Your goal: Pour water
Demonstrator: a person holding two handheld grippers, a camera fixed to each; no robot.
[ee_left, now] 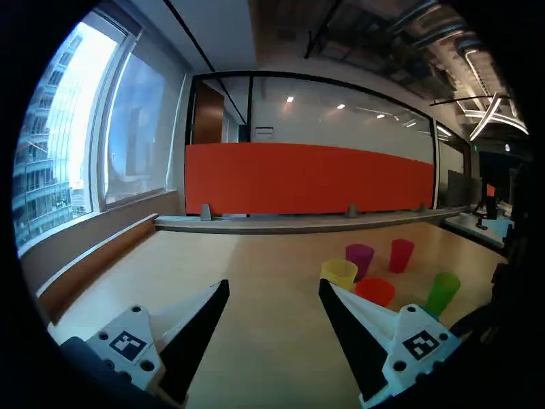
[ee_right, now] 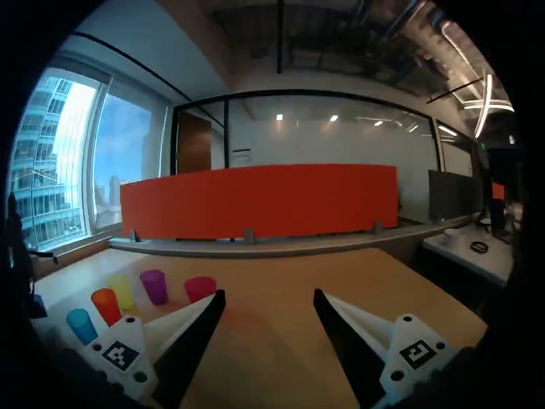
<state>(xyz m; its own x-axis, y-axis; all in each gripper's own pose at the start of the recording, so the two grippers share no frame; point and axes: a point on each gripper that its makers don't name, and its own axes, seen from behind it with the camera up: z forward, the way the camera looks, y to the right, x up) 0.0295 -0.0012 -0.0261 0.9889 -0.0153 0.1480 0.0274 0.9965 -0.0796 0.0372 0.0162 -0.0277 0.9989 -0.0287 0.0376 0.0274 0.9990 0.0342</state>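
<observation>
My L gripper (ee_left: 273, 282) & R gripper (ee_right: 268, 292) both apart, empty. Cups (ee_left: 359, 259) lie lower right in L's frame, lower left in R's; L prob nearer.

The pale tan wooden surface (ee_left: 259, 252) bears a yellow plastic cup (ee_left: 338, 273), a purple plastic cup (ee_left: 359, 259), a pink plastic cup (ee_left: 400, 255), an orange plastic cup (ee_left: 375, 291), a green plastic cup (ee_left: 443, 292) and a blue plastic cup (ee_right: 82, 325). The left tongs (ee_left: 273, 282) and right tongs (ee_right: 268, 292) are white, black inside, with black-and-white square markers (ee_left: 129, 343). The far partition panel (ee_left: 306, 178) is orange.
</observation>
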